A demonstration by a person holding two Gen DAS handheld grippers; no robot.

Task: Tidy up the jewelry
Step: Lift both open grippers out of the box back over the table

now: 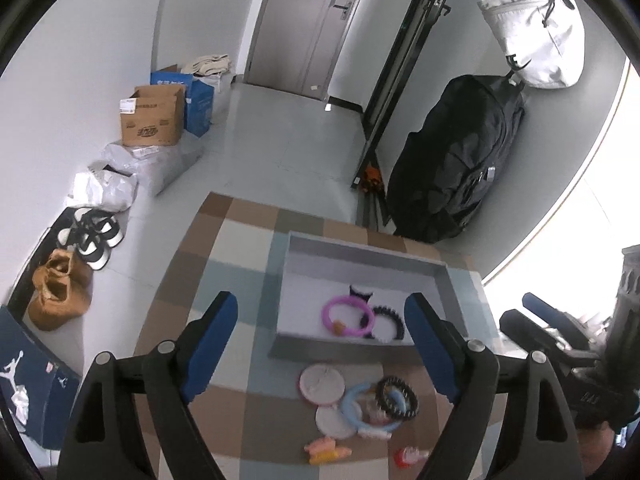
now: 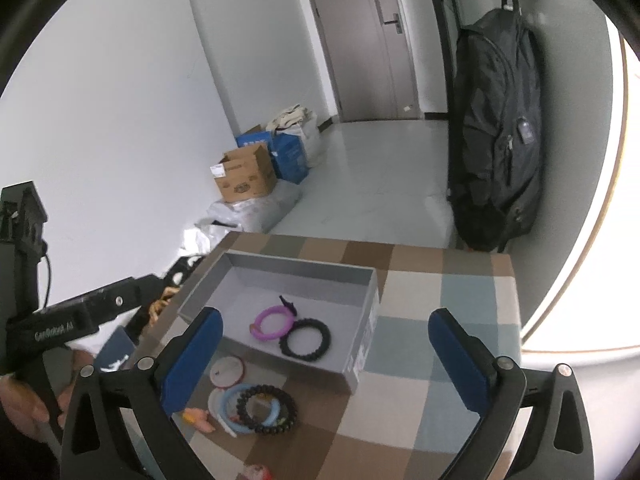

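Note:
A grey open box sits on the checkered table. Inside lie a pink ring bracelet, a black beaded bracelet and a small black clip. In front of the box lie a blue ring, another black beaded bracelet, round white-pink discs and small orange and red pieces. My left gripper is open and empty above the table. My right gripper is open and empty above the box.
The table's far edge drops to a grey floor. Cardboard boxes and shoes line the left wall. A black backpack hangs at the right. The right gripper's body shows at the left view's right edge.

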